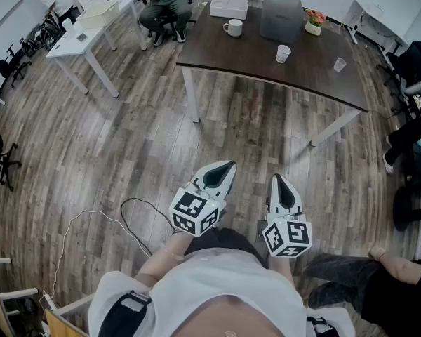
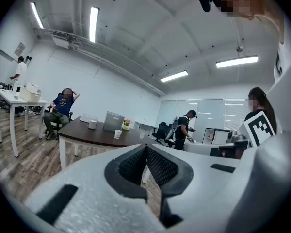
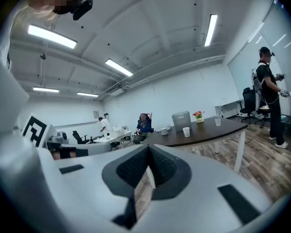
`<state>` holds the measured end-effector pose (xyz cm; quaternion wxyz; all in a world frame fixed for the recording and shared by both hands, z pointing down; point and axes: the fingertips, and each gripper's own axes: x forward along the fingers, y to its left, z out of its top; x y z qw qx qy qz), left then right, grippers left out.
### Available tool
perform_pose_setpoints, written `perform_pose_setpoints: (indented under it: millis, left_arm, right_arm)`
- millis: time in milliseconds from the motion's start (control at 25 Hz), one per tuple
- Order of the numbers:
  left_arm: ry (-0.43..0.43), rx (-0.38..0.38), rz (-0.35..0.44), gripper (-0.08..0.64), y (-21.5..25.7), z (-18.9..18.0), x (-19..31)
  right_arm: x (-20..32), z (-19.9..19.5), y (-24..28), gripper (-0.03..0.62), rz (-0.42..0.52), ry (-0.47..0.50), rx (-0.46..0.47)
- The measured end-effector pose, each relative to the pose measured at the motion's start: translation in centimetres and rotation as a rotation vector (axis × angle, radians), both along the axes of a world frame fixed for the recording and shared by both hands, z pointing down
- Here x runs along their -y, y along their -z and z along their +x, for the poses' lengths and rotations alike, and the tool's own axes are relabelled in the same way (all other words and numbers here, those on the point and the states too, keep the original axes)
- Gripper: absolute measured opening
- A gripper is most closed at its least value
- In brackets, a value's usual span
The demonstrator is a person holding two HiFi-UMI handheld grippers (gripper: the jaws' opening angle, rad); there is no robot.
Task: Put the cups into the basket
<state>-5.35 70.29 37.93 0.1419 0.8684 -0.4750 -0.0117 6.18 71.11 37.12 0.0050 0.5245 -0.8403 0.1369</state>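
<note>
A white paper cup (image 1: 283, 53), a clear cup (image 1: 339, 64) and a white mug (image 1: 233, 27) stand on the dark table (image 1: 252, 58) far ahead. A grey box-shaped basket (image 1: 281, 14) stands at the table's back. Both grippers hang low over the wooden floor, well short of the table. My left gripper (image 1: 229, 166) is shut with nothing in it, and so is my right gripper (image 1: 276, 178). In the right gripper view the paper cup (image 3: 186, 131), the clear cup (image 3: 217, 122) and the basket (image 3: 181, 121) show beyond the closed tips (image 3: 148, 149). In the left gripper view the paper cup (image 2: 117, 134) shows past the tips (image 2: 146, 147).
A white tray (image 1: 229, 7) and a flower pot (image 1: 313, 21) also sit on the table. A seated person (image 1: 165, 2) is behind it, white desks (image 1: 84, 37) stand at the left, and office chairs (image 1: 414, 62) at the right. A cable (image 1: 91, 220) lies on the floor.
</note>
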Motion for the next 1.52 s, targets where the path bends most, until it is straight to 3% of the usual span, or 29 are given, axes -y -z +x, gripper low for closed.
perform_pose_setpoints:
  millis: [560, 1040, 1520]
  left_arm:
    - [-0.011, -0.001, -0.016, 0.008, -0.1, 1.9, 0.3]
    - [-0.021, 0.000, -0.031, 0.008, -1.1, 4.4, 0.6]
    - [0.002, -0.001, -0.067, 0.008, -3.0, 7.4, 1.2]
  right_arm:
    - [0.5, 2.8, -0.3, 0.011, -0.022, -0.054, 0.042]
    - [0.7, 4.9, -0.1, 0.012, 0.013, -0.043, 0.057]
    - [1.3, 8.6, -2.7, 0.012, -0.038, -0.050, 0.063]
